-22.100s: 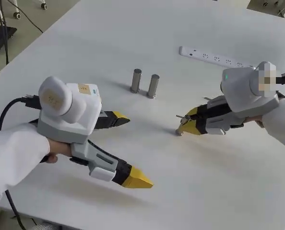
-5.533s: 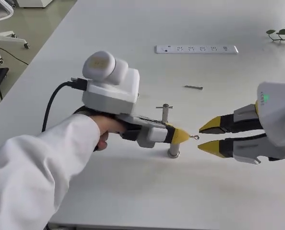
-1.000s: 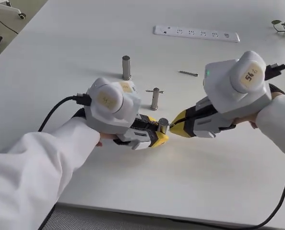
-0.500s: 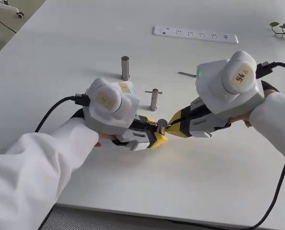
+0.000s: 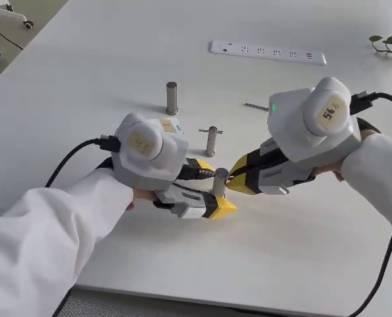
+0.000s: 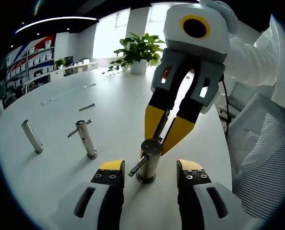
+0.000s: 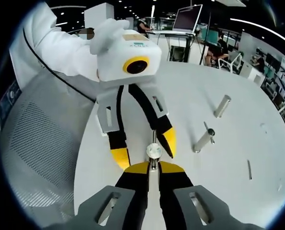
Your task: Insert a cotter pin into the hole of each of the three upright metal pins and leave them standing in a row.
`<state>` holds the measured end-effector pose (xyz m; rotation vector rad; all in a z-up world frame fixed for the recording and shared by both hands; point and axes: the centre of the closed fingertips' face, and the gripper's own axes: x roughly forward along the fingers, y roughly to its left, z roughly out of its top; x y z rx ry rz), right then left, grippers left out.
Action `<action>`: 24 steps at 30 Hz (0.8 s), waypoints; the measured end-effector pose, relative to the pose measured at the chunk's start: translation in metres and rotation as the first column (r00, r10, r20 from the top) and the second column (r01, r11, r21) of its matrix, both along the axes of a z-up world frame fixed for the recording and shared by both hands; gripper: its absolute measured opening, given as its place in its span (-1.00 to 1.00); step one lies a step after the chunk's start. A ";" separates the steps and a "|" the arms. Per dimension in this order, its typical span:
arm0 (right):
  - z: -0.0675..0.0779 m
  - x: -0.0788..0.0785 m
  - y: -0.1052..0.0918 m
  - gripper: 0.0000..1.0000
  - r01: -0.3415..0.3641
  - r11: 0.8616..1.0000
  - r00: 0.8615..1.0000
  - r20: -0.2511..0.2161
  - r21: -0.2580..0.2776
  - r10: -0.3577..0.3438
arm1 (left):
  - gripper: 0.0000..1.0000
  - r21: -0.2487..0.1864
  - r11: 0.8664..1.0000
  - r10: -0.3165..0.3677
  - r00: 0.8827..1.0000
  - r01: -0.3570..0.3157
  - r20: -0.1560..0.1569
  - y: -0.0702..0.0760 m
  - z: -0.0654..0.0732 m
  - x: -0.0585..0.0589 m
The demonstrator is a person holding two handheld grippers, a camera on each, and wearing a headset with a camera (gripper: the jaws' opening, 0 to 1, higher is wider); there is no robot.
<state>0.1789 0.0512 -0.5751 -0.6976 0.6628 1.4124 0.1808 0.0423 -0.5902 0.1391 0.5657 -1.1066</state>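
Standing upright toward the near edge of the white desk (image 5: 103, 46), a short grey cylindrical steel pin (image 5: 219, 182) sits between the yellow-tipped jaws of the left gripper (image 5: 216, 187). Those jaws are spread wide, one on each side. The left gripper view shows a gap between each tip and the steel pin, so nothing is clamped. The right gripper (image 5: 235, 177) reaches in from the desk's right side, jaws pinched tight on a thin silvery wire cotter pin (image 6: 136, 168). This cotter pin runs crosswise through the hole just under the steel pin's head, and its free end pokes out on the side facing the left gripper. Its gripped end lies between the right tips, which almost touch the steel pin's head. Farther from the near edge, just beyond the left gripper, is a second grey steel pin (image 5: 211, 141), upright, with its own wire cotter pin (image 5: 203, 130) already through the top like a crossbar. Farther back again and a little to the left is a third grey steel pin (image 5: 171, 98), upright and bare. The three stand in a slanting line, well apart from one another. A loose spare cotter pin (image 5: 255, 105) lies flat on the desk, right of the third pin. A long white power strip (image 5: 267, 52) lies toward the far edge. Green plant leaves (image 5: 389, 38) show at the far right corner. White sleeves cover both forearms, and a black cable (image 5: 77, 155) trails from the left gripper's rear.
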 end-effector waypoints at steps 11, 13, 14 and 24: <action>0.003 0.001 0.007 -0.54 0.023 0.999 1.000 0.012 0.033 -0.023 | 0.59 -0.067 0.998 0.014 0.998 -0.018 -0.054 0.023 0.009 -0.010; 0.003 0.000 0.010 -0.54 0.026 0.998 1.000 -0.005 0.049 -0.026 | 0.61 -0.070 0.997 0.030 0.998 -0.034 -0.062 0.029 0.007 -0.012; 0.003 -0.002 0.010 -0.53 0.026 0.998 1.000 -0.007 0.055 -0.025 | 0.61 -0.075 0.996 0.041 0.997 -0.047 -0.073 0.034 0.006 -0.013; -0.002 -0.003 0.014 -0.57 0.030 0.997 1.000 -0.009 0.068 -0.030 | 0.91 -0.082 0.996 0.040 0.997 -0.046 -0.073 0.057 0.016 -0.031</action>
